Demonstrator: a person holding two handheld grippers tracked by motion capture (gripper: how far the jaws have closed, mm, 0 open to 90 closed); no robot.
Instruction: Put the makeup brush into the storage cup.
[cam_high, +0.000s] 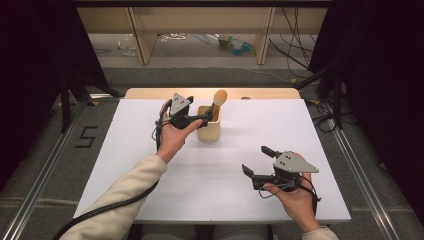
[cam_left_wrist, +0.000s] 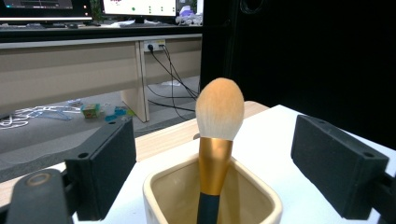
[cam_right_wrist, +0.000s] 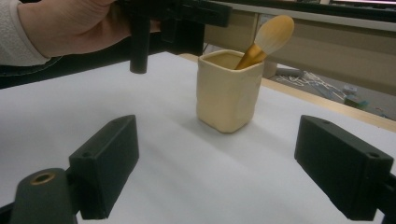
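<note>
A cream square cup (cam_high: 209, 129) stands on the white table (cam_high: 150, 195) toward the back, and a makeup brush (cam_high: 219, 97) with a gold ferrule and tan bristles leans in it. My left gripper (cam_high: 201, 119) hovers at the cup's left rim. Its jaws are open and wide apart, with the brush (cam_left_wrist: 219, 109) and the cup (cam_left_wrist: 261, 196) ahead between them, untouched. My right gripper (cam_high: 254, 159) is open near the table's front right, with nothing between its jaws. From there the cup (cam_right_wrist: 229, 93), the brush (cam_right_wrist: 273, 35) and the left gripper (cam_right_wrist: 173, 14) show ahead.
A wooden strip (cam_high: 150, 93) runs along the table's far edge. Beyond it stand desk legs (cam_high: 141, 37), with cables and small clutter on the floor. Black curtains hang on both sides. Rails (cam_high: 360, 175) flank the table.
</note>
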